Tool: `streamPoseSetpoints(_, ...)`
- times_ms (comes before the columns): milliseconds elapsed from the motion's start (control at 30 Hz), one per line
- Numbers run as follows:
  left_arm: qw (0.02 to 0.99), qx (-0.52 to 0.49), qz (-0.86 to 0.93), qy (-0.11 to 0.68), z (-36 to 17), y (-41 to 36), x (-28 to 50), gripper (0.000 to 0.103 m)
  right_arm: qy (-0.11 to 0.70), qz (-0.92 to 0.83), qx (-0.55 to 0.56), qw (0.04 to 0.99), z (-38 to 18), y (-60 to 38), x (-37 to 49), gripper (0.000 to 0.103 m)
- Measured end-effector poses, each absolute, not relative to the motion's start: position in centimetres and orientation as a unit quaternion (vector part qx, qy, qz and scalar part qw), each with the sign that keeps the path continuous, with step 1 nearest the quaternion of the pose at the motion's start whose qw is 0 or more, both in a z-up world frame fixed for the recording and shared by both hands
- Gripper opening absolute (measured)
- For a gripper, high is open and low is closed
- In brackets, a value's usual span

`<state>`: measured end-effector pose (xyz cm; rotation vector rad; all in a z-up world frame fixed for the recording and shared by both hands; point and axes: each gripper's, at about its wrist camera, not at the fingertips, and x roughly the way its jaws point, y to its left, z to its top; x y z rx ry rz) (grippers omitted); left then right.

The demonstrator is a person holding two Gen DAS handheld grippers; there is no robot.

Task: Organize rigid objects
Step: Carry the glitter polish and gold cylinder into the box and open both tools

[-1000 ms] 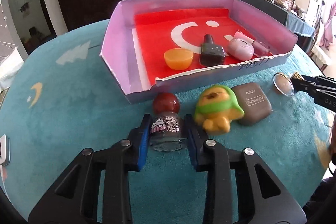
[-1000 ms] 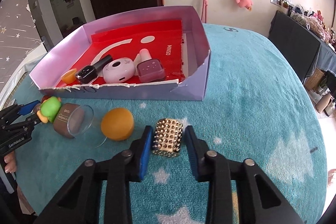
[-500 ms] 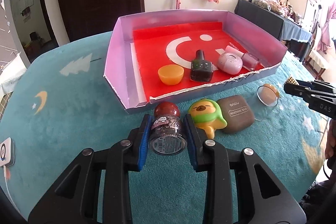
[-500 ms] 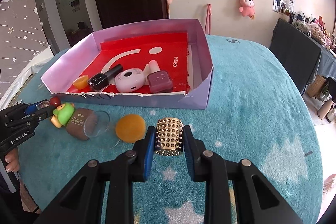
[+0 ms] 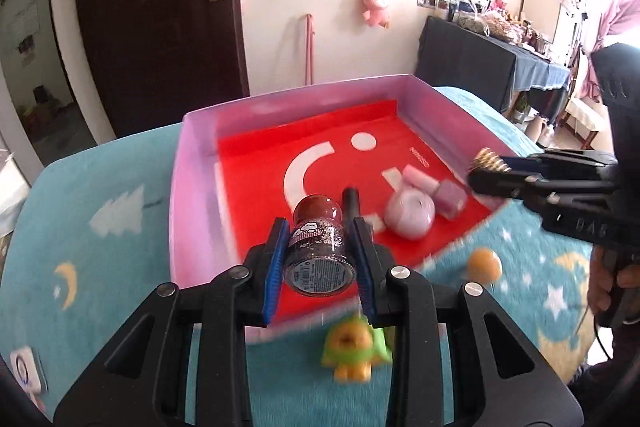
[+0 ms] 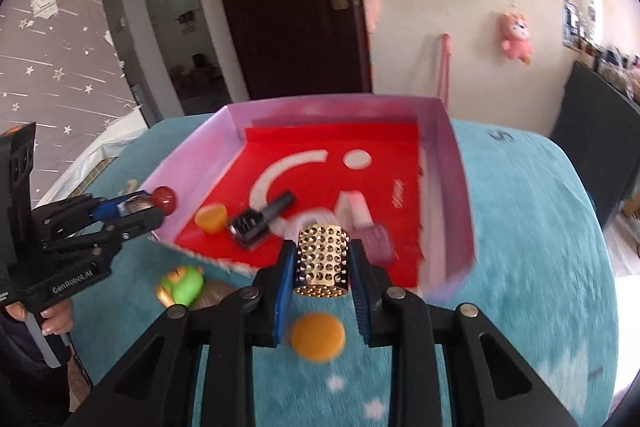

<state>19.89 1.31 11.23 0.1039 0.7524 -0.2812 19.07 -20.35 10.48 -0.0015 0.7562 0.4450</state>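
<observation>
A teal tablecloth [image 5: 120,195] with moons, stars and trees covers the round table. On it sits a shallow box [image 5: 192,163] with pale purple walls and a red floor marked with white shapes.

The left gripper [image 5: 320,251] is clamped on a glitter bottle [image 5: 320,247] with a round dark-red cap, holding it in the air over the box's near edge, cap pointing away from the camera. The right gripper [image 6: 323,259] is closed around a gold studded cylinder [image 6: 322,259], upright between the blue pads and also raised near the front of the box (both views are blurred by motion, so fine detail is lost).

Inside the box, from the right wrist view, lie an orange cup [image 6: 211,219], a black nail polish bottle [image 6: 260,217] on its side, and a purple nail polish bottle [image 6: 378,241] partly behind the cylinder. The left wrist view also shows a round pale pink case [image 5: 410,217] just beside the purple bottle.

On the cloth outside the box, a green and yellow toy figure [image 5: 354,351] rests below the left gripper, and an orange ball [image 6: 318,337] lies under the right gripper. A brown case [image 6: 216,293] peeks out beside the toy.

A person's hand [image 6: 56,315] grips the left tool's handle.
</observation>
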Motion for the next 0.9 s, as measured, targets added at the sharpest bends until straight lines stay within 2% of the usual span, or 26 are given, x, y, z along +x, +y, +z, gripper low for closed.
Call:
streamPoseSetpoints(133, 0.906, 0.064, -0.14, 0.394, 10.5, 0.6, 23.7, 0.029, 0.388, 0.249, -0.004, 0.887, 10.9, -18.1, 23.6, 0.028)
streamPoseSetpoints(433, 0.881, 0.086, -0.133, 0.446, 7.7, 0.0, 28.8, 0.029, 0.46, 0.263, -0.034, 0.847, 8.3, -14.7, 31.0, 0.028)
streamPoseSetpoints(900, 0.867, 0.09, -0.126, 0.474, 5.9, 0.0, 29.9, 0.029, 0.51, 0.253, -0.072, 0.819, 5.4, -13.6, 33.5, 0.028)
